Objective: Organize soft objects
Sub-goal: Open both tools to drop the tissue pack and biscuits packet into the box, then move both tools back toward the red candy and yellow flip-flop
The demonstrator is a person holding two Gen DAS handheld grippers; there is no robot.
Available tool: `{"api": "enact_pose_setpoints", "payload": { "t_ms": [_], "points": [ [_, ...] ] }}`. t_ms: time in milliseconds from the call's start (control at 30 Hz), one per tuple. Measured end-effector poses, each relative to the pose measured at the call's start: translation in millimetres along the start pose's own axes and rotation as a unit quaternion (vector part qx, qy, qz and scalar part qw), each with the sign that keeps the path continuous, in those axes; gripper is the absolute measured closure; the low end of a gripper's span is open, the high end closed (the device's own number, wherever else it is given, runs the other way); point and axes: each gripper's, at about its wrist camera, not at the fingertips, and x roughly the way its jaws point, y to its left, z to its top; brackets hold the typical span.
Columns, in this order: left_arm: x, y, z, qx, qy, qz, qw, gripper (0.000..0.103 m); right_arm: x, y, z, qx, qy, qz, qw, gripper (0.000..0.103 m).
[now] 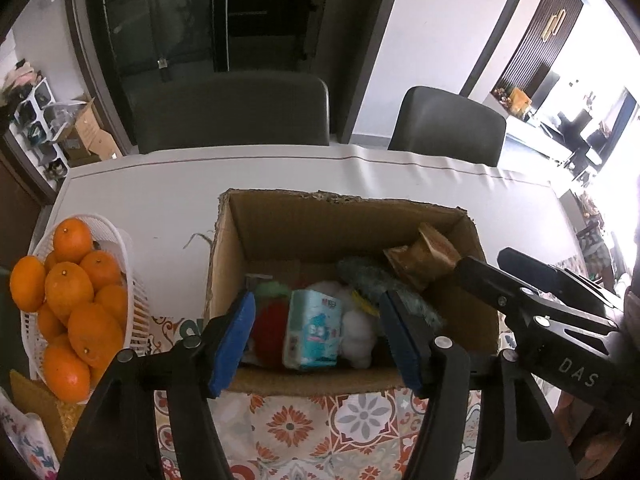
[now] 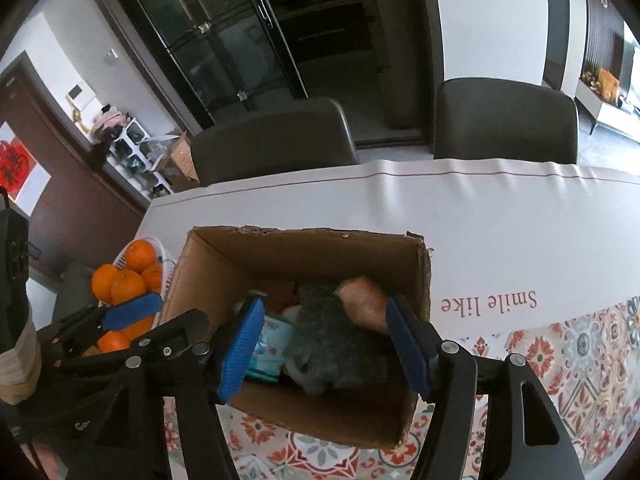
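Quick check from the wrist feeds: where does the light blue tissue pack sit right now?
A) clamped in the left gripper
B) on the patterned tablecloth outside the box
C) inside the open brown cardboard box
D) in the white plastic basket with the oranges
C: the light blue tissue pack stands inside the open brown cardboard box, between a red plush and a white plush; the left gripper is open, holding nothing.
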Motion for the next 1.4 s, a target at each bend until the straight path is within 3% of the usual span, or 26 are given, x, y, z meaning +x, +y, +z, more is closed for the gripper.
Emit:
{"api": "enact_pose_setpoints", "payload": {
  "t_ms": [267,900,1400],
  "points": [
    [-26,-2,-13,-0.005,-0.025,0.021,0.9995,0.039,-23,0,-10,0.001,-0.023,-0.045,0.999,0.038],
    [-102,-14,-81,0.005,-0.073,0.04,0.9965,0.033,-108,14,-78,0.019,-0.079,-0.081,0.993,0.038],
    [-90,-18,-157,0.004,-0.025,0.032,0.9991,0.029,-117,5,-154,0.03,-0.047,-0.085,0.995,0.038]
  ]
}}
